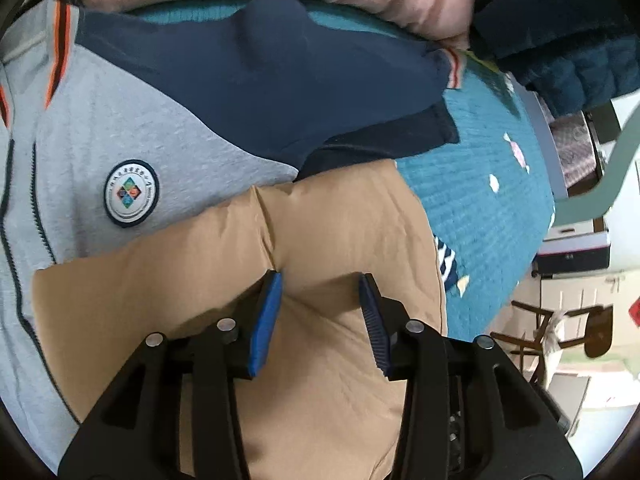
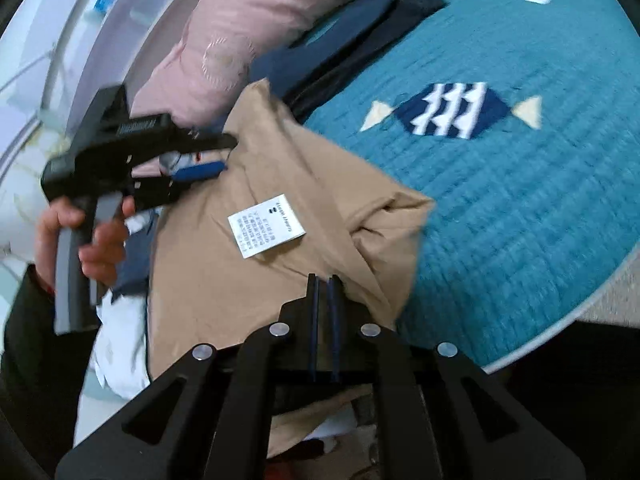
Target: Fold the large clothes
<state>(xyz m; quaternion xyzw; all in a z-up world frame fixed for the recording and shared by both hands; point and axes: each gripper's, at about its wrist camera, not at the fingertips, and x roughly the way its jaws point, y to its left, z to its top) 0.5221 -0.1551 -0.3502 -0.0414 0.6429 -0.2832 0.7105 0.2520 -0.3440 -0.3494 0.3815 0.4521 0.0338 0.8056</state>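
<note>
Tan garment (image 2: 280,248) lies near the teal quilt's (image 2: 520,200) edge | left gripper (image 1: 320,288) gapes above it | right gripper (image 2: 324,280) clamps its fold.

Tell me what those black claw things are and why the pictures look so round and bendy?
They are grabbers, one in each of a person's hands. A small round-eyed camera rides on each, so each picture looks out along its two fingers. In the left grabber's view, the left gripper is open over a tan garment, beside a grey and navy jacket. In the right grabber's view, the right gripper looks pinched shut at that tan cloth's edge, though the hold itself is hidden. Everything lies on a teal quilt, with a pink duvet behind.
</note>
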